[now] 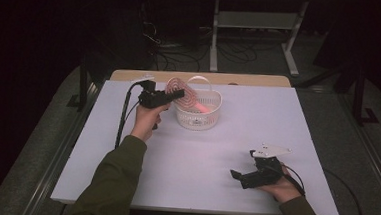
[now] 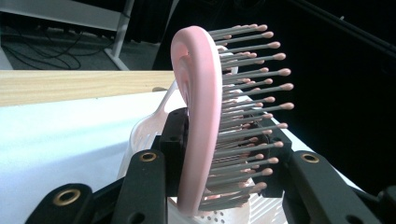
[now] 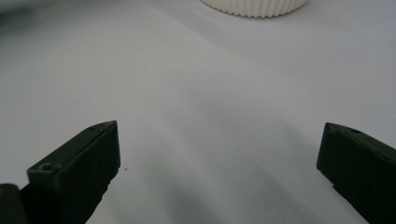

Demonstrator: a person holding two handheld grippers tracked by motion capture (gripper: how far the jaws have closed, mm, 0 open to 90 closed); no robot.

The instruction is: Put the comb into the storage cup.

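The step in hand looks like putting the pink hairbrush point(image 1: 179, 93) into the white perforated basket point(image 1: 198, 119). The left tool point(image 1: 171, 97) is clamped on the brush's paddle head, one jaw on the smooth pink back and one against the bristle side, as the left gripper view shows point(image 2: 198, 126). The brush stands nearly upright, held just above the basket's near-left rim, with its handle end seemingly angled down inside the basket. The basket sits toward the far middle of the white bench point(image 1: 257, 121).

The next move probably calls for lowering the brush until it rests inside, then spreading the jaws to let go without tipping the light basket by its rim or hoop handle.

The right tool point(image 1: 239, 176) rests on the bench near the front right, jaws wide and holding nothing point(image 3: 215, 154), well apart from the basket.

Count: one hairbrush, one basket, two tools.
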